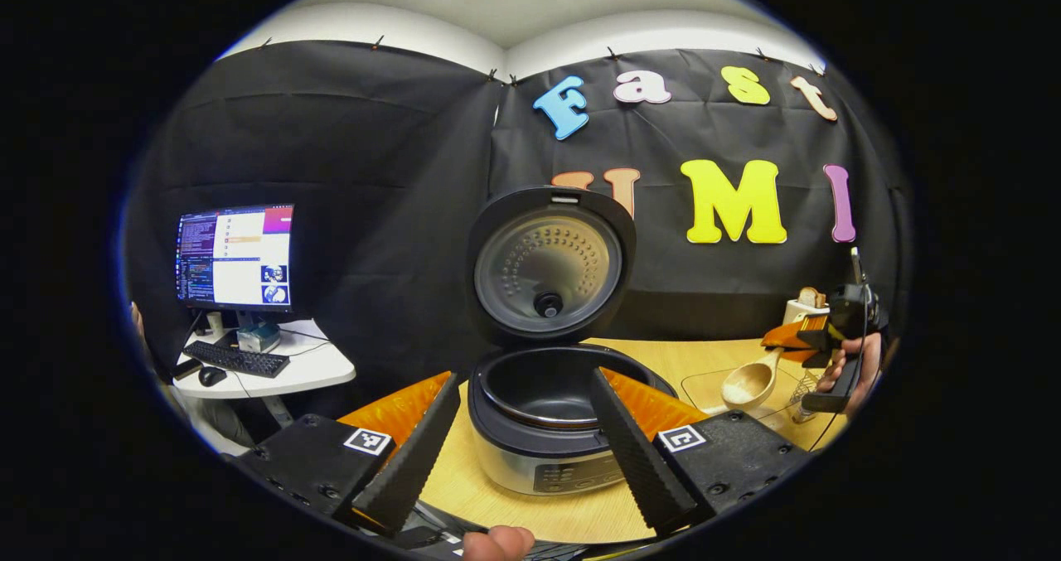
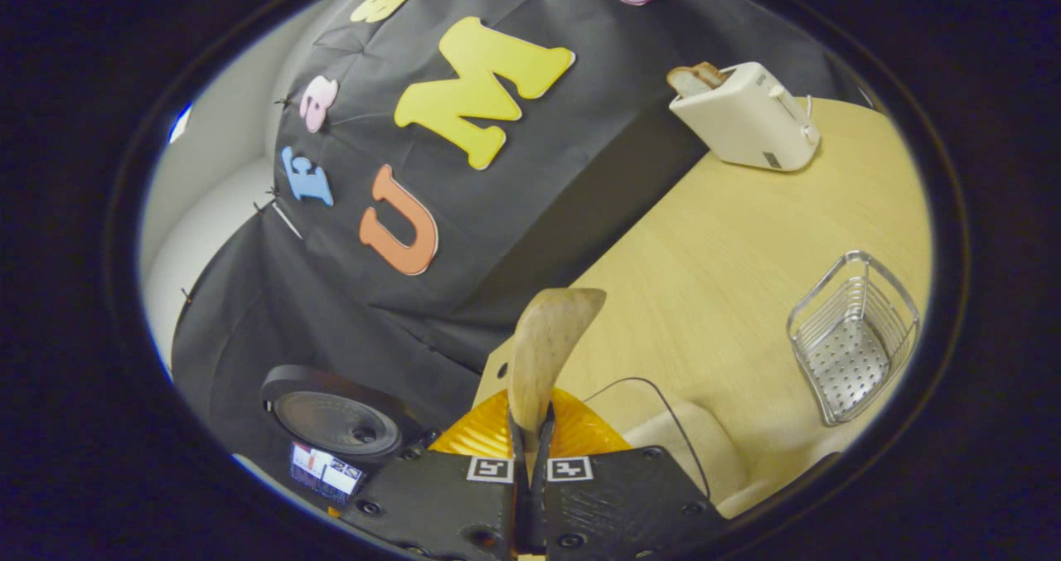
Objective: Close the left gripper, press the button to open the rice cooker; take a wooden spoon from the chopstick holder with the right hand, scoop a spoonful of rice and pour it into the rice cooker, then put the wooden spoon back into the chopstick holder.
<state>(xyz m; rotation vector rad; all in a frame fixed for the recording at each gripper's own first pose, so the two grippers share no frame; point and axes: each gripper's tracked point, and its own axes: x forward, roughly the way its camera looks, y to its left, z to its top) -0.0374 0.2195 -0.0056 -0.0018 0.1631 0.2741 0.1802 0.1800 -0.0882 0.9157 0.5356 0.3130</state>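
Observation:
The rice cooker (image 1: pixel 543 449) stands on the wooden table just ahead of my left gripper (image 1: pixel 526 379), its lid (image 1: pixel 547 267) swung up and the dark inner pot (image 1: pixel 539 395) showing. That gripper is open, one finger on each side of the pot's front, holding nothing. My right gripper (image 2: pixel 530 428) is shut on the handle of the wooden spoon (image 2: pixel 547 345). In the left gripper view the right gripper (image 1: pixel 816 341) holds the spoon (image 1: pixel 750 383) low over a clear box (image 1: pixel 704 383), right of the cooker. The wire chopstick holder (image 2: pixel 854 337) is empty.
A white toaster (image 2: pixel 746 113) with bread in it sits at the table's back by the black cloth wall. The clear box (image 2: pixel 688 445) holds something pale, likely rice. A side desk with monitor (image 1: pixel 236 256) and keyboard (image 1: pixel 236 360) is off to the left. A fingertip (image 1: pixel 497 540) shows below.

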